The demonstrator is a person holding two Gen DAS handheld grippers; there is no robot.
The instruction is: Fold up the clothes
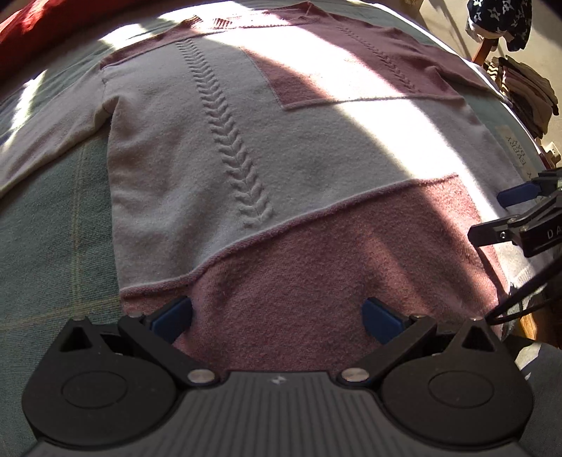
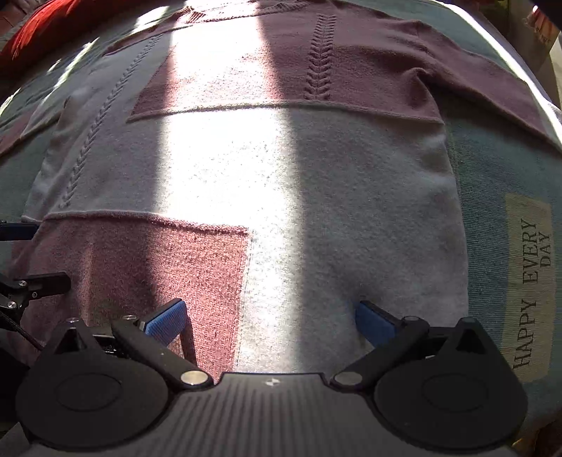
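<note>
A knitted sweater (image 1: 196,147) in grey-white and dusty pink blocks lies spread flat on a green checked cover, hem nearest me; it also fills the right wrist view (image 2: 316,211). My left gripper (image 1: 277,316) is open, its blue pads (image 1: 172,318) just above the pink hem block at the sweater's left part. My right gripper (image 2: 268,321) is open over the hem, straddling the seam between pink block and grey-white panel. Neither holds cloth. The right gripper also shows at the left wrist view's right edge (image 1: 505,214).
The green checked cover (image 1: 52,239) has a cream label reading HAPPY EVERY DAY (image 2: 530,288) right of the sweater. A red cloth (image 1: 31,31) lies at the far left. Folded clothes (image 1: 527,91) and a dark starred garment (image 1: 502,21) are beyond the right edge.
</note>
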